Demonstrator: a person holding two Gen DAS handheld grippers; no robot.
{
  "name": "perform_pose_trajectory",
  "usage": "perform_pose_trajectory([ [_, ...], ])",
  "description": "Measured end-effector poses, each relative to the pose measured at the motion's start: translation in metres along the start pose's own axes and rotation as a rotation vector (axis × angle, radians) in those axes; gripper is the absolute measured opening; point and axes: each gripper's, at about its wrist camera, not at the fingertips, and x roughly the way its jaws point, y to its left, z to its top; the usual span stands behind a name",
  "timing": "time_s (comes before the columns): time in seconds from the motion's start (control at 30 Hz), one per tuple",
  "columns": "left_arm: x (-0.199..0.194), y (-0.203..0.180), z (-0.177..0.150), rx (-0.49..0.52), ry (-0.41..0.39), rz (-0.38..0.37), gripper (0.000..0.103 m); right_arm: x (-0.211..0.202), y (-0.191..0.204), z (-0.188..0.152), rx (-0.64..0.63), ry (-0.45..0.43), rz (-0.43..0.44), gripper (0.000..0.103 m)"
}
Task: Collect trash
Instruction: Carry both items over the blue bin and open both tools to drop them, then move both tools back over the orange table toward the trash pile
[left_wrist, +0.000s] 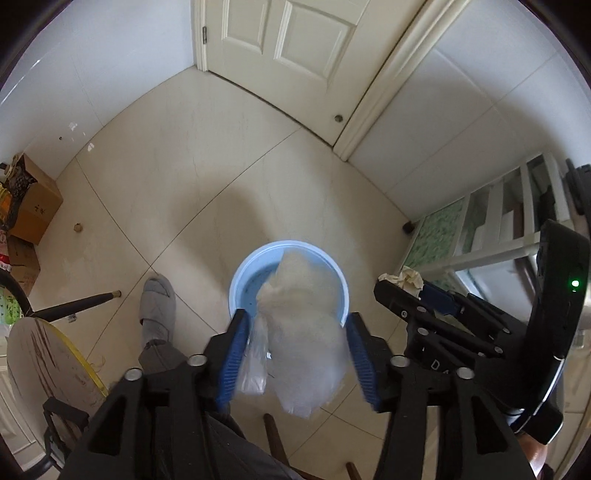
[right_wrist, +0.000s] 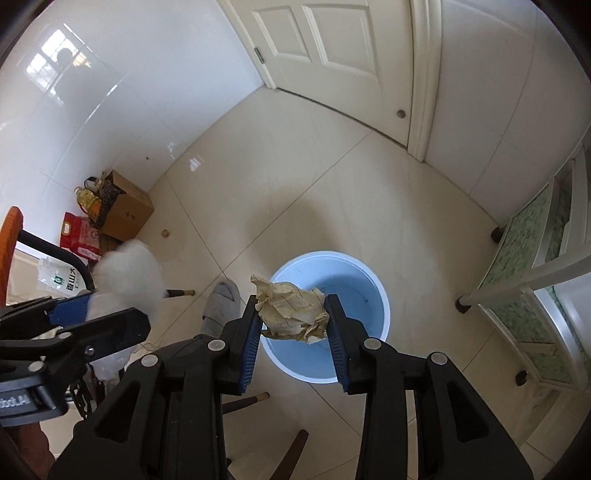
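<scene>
Right gripper (right_wrist: 291, 314) pinches a crumpled beige paper wad (right_wrist: 291, 312) above the round pale-blue plastic bin (right_wrist: 380, 295); left gripper (left_wrist: 295, 354), jaws spread, frames a blurred translucent white plastic bag (left_wrist: 306, 350) over it. Step: disposal; next, release the paper.

Bin (right_wrist: 380, 295): smooth blue plastic. Wad (right_wrist: 293, 312): crumpled matt paper. Bag (left_wrist: 306, 347): thin translucent plastic, blurred. Floor (left_wrist: 207, 155): glossy tile. Box (right_wrist: 129, 212): matt cardboard. Slipper (left_wrist: 157, 306): grey cloth.
</scene>
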Motion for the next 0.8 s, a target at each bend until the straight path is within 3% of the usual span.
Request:
perform_pose_trajectory([
  [0.13,0.001,-0.013,0.015,0.014,-0.012,0.039,0.078,0.010,-0.007,-0.001,0.016,0.016,-0.002,0.040],
  [0.2,0.000,-0.021,0.010,0.018,-0.022,0.066,0.080,0.011,-0.009,-0.001,0.026,0.014,0.005,0.064],
  [0.23,-0.002,-0.023,0.006,0.021,-0.031,0.074,0.080,0.010,-0.011,-0.002,0.030,0.010,0.016,0.084],
  [0.27,-0.009,-0.026,-0.001,0.021,-0.040,0.082,0.081,0.009,-0.011,-0.003,0.035,0.003,0.021,0.094],
  [0.4,-0.030,-0.037,-0.017,0.027,-0.098,0.116,0.085,0.003,-0.012,-0.005,0.056,-0.011,0.002,0.103],
  [0.6,-0.074,-0.046,-0.047,0.035,-0.202,0.151,0.091,-0.021,-0.007,-0.008,0.072,-0.043,-0.021,0.103],
  [0.8,-0.136,-0.048,-0.095,0.025,-0.342,0.157,0.091,-0.076,0.017,-0.008,0.062,-0.144,-0.021,0.103],
])
